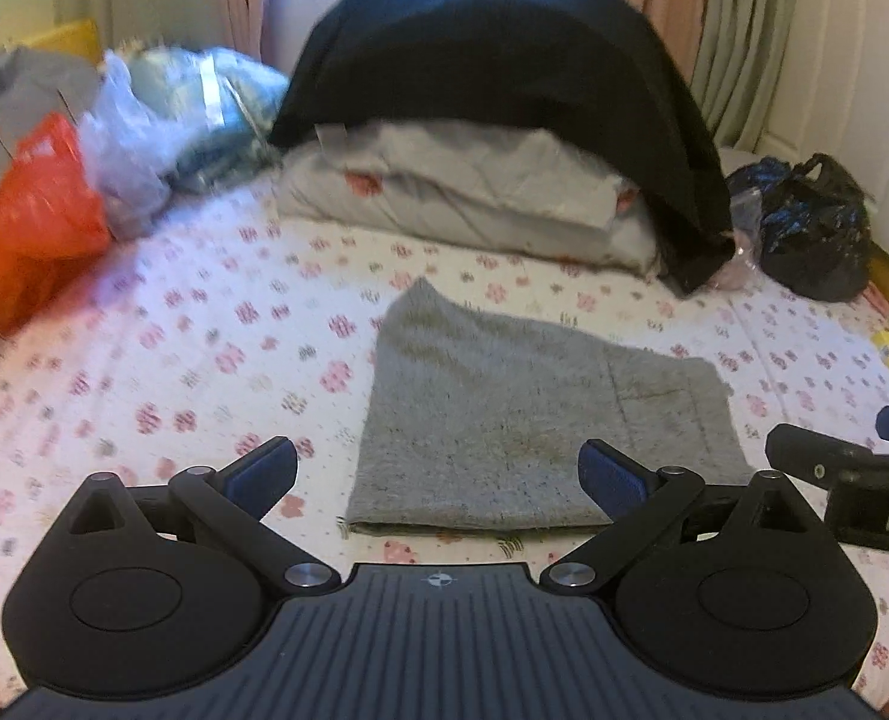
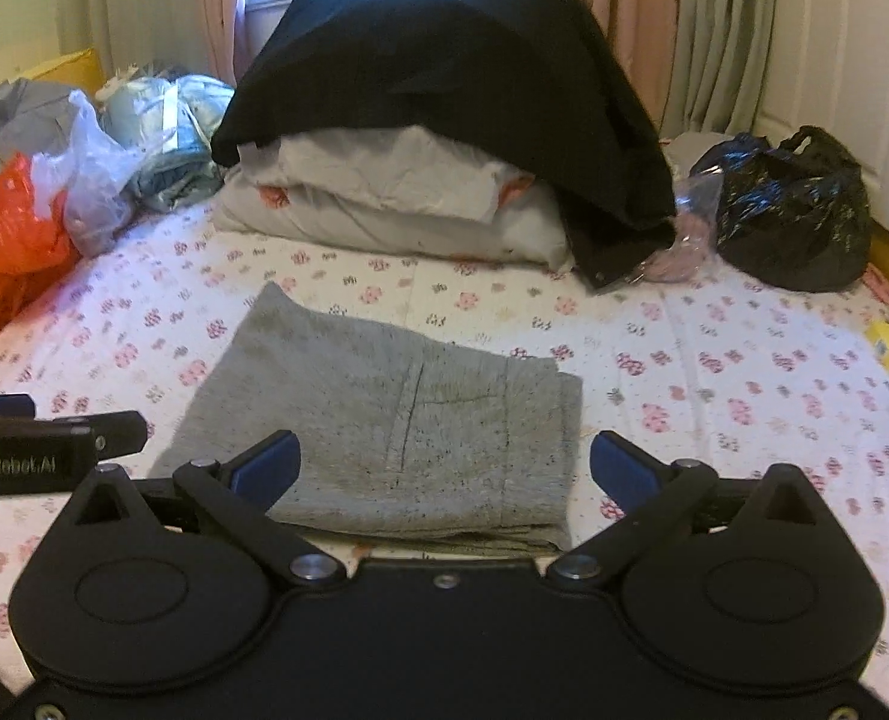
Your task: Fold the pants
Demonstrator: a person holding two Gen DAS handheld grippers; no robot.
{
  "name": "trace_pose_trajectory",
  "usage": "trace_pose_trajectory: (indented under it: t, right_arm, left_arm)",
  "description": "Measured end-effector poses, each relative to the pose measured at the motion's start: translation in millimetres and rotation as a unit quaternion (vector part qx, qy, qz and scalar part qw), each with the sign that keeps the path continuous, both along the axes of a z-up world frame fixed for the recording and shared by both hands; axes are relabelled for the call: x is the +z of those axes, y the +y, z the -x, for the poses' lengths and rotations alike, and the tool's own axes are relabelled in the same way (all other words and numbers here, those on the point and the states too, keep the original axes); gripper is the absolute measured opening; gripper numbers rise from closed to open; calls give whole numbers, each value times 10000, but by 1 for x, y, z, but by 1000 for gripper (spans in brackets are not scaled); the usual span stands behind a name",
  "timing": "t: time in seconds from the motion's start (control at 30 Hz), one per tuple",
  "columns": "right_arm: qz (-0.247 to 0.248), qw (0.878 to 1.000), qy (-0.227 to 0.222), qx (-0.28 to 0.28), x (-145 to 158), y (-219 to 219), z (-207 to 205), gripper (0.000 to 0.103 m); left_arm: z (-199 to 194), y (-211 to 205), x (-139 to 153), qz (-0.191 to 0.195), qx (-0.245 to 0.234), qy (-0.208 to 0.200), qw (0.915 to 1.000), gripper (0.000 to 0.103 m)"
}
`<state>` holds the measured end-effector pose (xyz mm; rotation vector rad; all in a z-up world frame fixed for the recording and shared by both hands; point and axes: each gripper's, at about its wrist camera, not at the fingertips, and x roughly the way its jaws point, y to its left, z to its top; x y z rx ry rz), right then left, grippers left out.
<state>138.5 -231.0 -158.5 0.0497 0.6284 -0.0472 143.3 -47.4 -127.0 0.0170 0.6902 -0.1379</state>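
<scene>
The grey pants (image 1: 522, 414) lie folded into a compact, roughly square stack on the floral bedsheet (image 1: 204, 372); they also show in the right wrist view (image 2: 396, 420). My left gripper (image 1: 438, 471) is open and empty, hovering over the stack's near left edge. My right gripper (image 2: 444, 465) is open and empty, just above the stack's near edge. Each gripper shows at the side of the other's view: the right one (image 1: 852, 468) and the left one (image 2: 54, 444).
A folded white quilt (image 2: 396, 204) under a black garment (image 2: 444, 78) sits at the back of the bed. An orange plastic bag (image 2: 12, 240) and clear bags lie at the left. A black plastic bag (image 2: 792, 210) lies at the right.
</scene>
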Motion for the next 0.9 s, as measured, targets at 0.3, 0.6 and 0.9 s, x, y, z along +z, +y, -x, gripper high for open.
trace_pose_trajectory:
  t: [0.3,0.6,0.9]
  right_arm:
    - [-174,9996,-213,-117,41,-10,52,102]
    - [-172,9992,-313,-185,77,-13,108,102]
    - [-126,9982,-512,-281,99,-10,129,102]
  left_arm:
    - [45,-6,47,-138,-28,14,9999,101]
    - [95,-23,95,-176,-104,-395,9990,102]
    - [107,-16,101,-98,128,-425,9990,101]
